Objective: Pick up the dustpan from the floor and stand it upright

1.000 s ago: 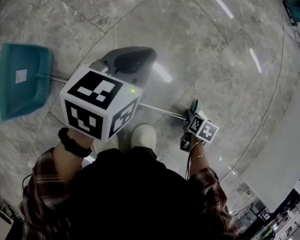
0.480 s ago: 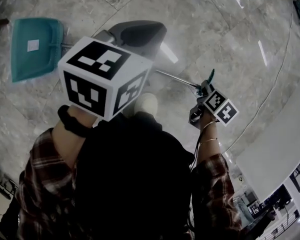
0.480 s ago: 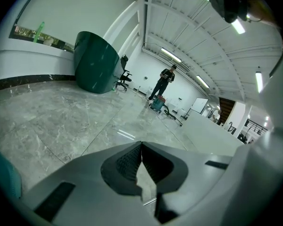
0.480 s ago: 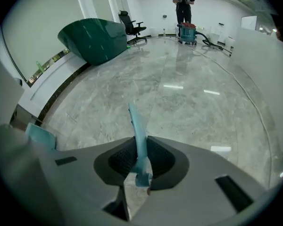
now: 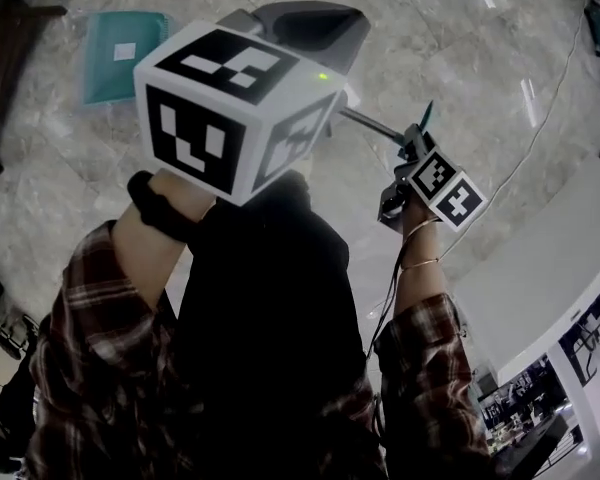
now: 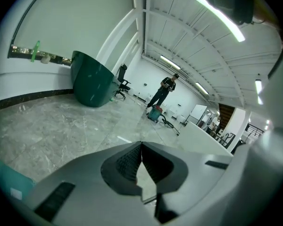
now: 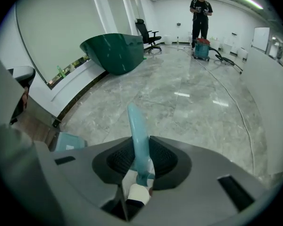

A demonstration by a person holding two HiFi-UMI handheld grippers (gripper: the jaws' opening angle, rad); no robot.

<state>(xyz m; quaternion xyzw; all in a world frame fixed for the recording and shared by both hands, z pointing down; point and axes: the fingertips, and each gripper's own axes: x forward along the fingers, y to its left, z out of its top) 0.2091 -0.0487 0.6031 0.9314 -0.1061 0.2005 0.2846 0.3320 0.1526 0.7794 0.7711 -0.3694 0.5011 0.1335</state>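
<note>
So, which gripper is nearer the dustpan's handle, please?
Right. The right gripper has the teal handle between its jaws, just opened further; the left gripper, shut, is apart.

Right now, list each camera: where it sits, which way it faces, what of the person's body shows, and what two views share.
Head view: on the head, looking steeply down at the floor; plaid sleeves, left gripper, right gripper show.
Left gripper view: on the left gripper, facing forward over its shut, empty jaws.
Right gripper view: on the right gripper, facing forward over the floor; its jaws, just opened wider, grip the dustpan handle.
Shared: both gripper views show the dark green object and a standing person.
</note>
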